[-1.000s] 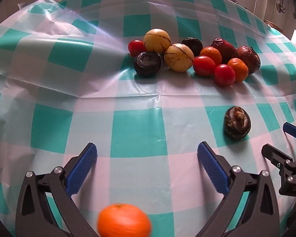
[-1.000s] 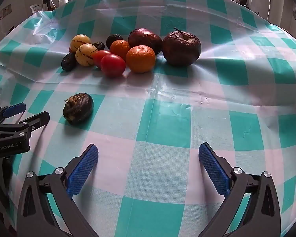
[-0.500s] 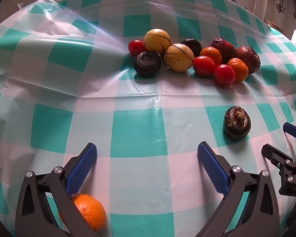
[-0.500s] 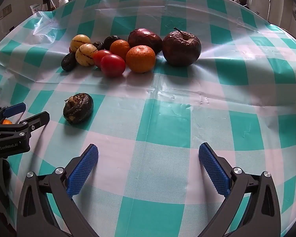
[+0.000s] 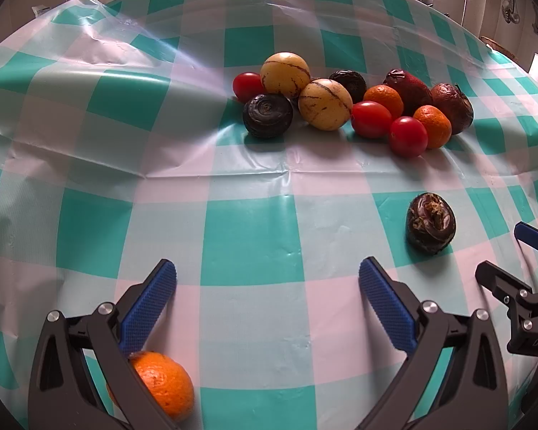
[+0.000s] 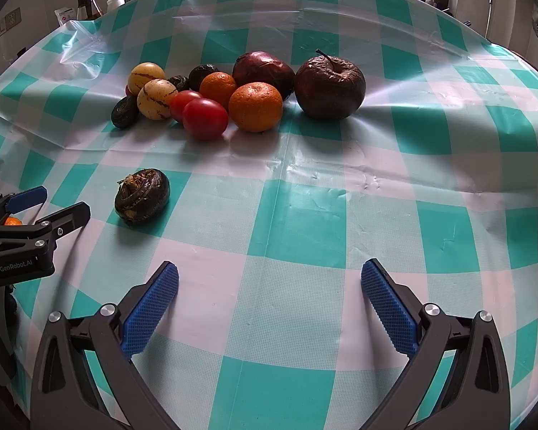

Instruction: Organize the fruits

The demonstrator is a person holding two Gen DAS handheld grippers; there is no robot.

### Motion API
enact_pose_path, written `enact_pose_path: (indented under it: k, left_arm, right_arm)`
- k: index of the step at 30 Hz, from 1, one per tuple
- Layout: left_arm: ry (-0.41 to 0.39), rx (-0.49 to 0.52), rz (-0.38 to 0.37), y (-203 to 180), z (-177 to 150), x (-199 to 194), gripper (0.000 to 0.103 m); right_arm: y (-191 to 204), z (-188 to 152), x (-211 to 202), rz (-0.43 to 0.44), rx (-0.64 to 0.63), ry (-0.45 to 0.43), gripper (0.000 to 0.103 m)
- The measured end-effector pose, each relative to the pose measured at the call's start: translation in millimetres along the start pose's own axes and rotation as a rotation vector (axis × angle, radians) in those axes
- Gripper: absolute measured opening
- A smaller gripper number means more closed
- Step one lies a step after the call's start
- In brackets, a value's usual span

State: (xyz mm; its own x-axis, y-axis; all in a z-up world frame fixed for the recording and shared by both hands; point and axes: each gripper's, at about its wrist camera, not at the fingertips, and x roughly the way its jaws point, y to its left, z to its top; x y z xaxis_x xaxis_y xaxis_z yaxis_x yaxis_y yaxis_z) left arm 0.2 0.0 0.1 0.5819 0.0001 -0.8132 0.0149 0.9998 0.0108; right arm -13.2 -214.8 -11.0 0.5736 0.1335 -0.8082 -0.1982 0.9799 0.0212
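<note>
A cluster of fruits lies at the back of the checked tablecloth [image 5: 251, 236]: yellow striped melons [image 5: 324, 104], red tomatoes [image 5: 407, 136], oranges [image 6: 256, 106], dark round fruits [image 5: 267, 115] and a wrinkled dark apple [image 6: 329, 85]. One dark wrinkled fruit [image 5: 430, 227] lies apart, nearer the grippers; it also shows in the right wrist view [image 6: 142, 196]. A loose orange [image 5: 163, 388] lies on the cloth under my left gripper's left finger. My left gripper [image 5: 267, 308] is open and empty. My right gripper [image 6: 269, 308] is open and empty.
Bottles and containers [image 6: 89, 1] stand beyond the table's far left edge. The cloth has creases and a raised fold at the back left [image 5: 100, 32]. My left gripper also shows at the left edge of the right wrist view [image 6: 28, 229].
The loose orange rolled from the bottom middle of the left wrist view to the left, and now rests by the left finger. Both grippers stayed still and open.
</note>
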Motion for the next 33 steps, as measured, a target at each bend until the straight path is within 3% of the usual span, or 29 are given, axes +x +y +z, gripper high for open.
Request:
enact_pose_path:
  k: [33]
  left_arm:
    - [0.0,0.0,0.0,0.0,0.0,0.0,0.102]
  right_arm:
    - [-0.3,1.5,0.5,-0.006,0.01,0.0,0.099]
